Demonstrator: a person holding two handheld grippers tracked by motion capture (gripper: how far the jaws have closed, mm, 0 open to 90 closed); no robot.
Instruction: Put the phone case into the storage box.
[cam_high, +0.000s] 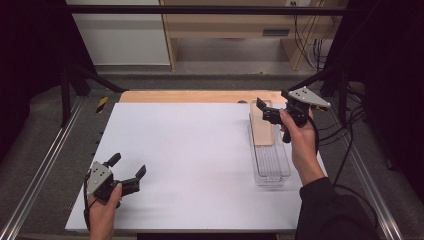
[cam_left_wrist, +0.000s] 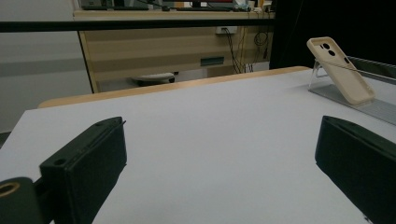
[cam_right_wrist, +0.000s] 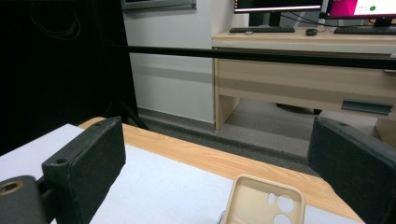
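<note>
The case (cam_high: 261, 123) is leaning in the tray (cam_high: 272, 170), just below the right gripper (cam_high: 263, 111), whose jaws are gaping. The left gripper (cam_high: 128, 168) is hovering well apart, also released.

Phone case (cam_left_wrist: 342, 70): beige, matt, soft-looking plastic or rubber. Tray (cam_high: 272, 165) under it: clear glossy plastic, ribbed floor. Table (cam_high: 190, 160): matt white sheet; wood-grain edge at 12 o'clock. Gripper pads (cam_right_wrist: 88, 158): black, rough-textured.

The white table (cam_high: 190, 160) is being lit evenly from above and is appearing bright in the middle of the frame, while the left and right edges are being lost in near-black. Only faint, soft shadows are being cast. In both gripper views the near black jaws are being rendered soft, slightly out of focus.
</note>
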